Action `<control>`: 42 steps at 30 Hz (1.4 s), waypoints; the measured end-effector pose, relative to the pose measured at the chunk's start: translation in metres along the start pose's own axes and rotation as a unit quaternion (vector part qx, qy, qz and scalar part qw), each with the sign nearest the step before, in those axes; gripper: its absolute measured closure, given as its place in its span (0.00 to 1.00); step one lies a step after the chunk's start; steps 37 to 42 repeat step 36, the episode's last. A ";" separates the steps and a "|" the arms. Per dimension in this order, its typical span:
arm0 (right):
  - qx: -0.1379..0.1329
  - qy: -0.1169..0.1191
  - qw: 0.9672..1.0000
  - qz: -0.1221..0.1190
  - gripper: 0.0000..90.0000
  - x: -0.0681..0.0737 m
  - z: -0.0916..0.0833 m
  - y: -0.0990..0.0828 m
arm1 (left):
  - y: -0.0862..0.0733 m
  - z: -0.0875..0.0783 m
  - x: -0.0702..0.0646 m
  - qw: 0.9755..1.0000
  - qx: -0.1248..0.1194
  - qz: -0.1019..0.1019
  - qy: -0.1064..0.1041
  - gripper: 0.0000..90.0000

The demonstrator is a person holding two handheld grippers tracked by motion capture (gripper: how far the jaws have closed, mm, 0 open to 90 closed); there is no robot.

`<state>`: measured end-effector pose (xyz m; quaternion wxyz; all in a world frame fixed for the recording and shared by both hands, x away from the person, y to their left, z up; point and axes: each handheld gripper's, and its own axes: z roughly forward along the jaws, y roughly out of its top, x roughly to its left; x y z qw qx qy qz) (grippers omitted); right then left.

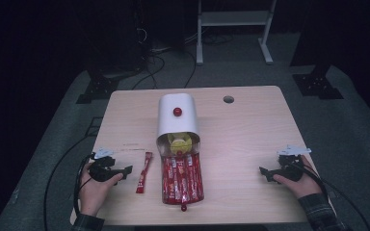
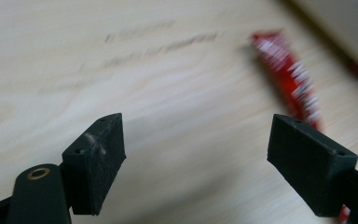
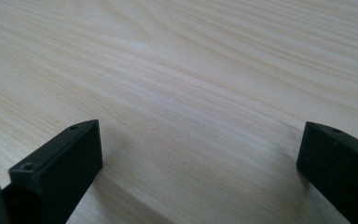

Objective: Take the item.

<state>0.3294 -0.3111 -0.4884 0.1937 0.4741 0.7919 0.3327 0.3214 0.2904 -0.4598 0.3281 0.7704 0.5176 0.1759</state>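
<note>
1. Far left of the high view, the left gripper (image 1: 125,170) lies low on the table (image 1: 250,144) in the person's left hand (image 1: 95,187), its tips pointing toward the middle.
2. In its own view, the left gripper (image 2: 196,158) has its jaws spread wide with bare wood between them, nothing held.
3. Just beside those tips lies the single red sachet (image 1: 144,172), a long, thin stick pack flat on the wood, running from the near edge toward the far one, apart from the gripper.
4. In the left gripper view the single red sachet (image 2: 291,77) shows glossy red with white lettering, too blurred to read.
5. There is faint printed writing on the table (image 2: 163,42) beyond it, also unreadable.
6. Centre stage, a white container (image 1: 177,118) lies tipped on its side with a red knob (image 1: 177,111) on top, its mouth facing the person.
7. A heap of matching red sachets (image 1: 182,180) spills from that mouth toward the near edge; something yellow (image 1: 180,143) sits inside the opening.
8. Far right, the right gripper (image 1: 262,172) rests in the person's right hand (image 1: 302,185), well apart from everything.
9. The right gripper (image 3: 200,154) has its jaws wide over plain wood grain, empty.
</note>
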 end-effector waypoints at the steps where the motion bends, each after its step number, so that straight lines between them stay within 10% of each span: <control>1: 0.000 0.000 1.000 0.000 0.00 0.000 0.000 0.000 | -0.001 0.001 0.002 1.000 0.007 0.004 0.007 0.21; 16: 0.000 0.000 1.000 0.001 0.00 0.000 0.000 0.000 | -0.007 0.009 0.012 0.999 0.022 0.030 0.020 0.13; 24: 0.000 0.000 1.000 0.000 0.00 0.000 0.000 0.000 | -0.016 0.014 0.018 0.998 -0.016 0.065 -0.001 0.02; 42: -0.001 0.000 1.000 0.001 0.00 0.000 -0.001 -0.001 | -0.017 0.014 0.018 0.998 -0.023 0.065 -0.003 0.02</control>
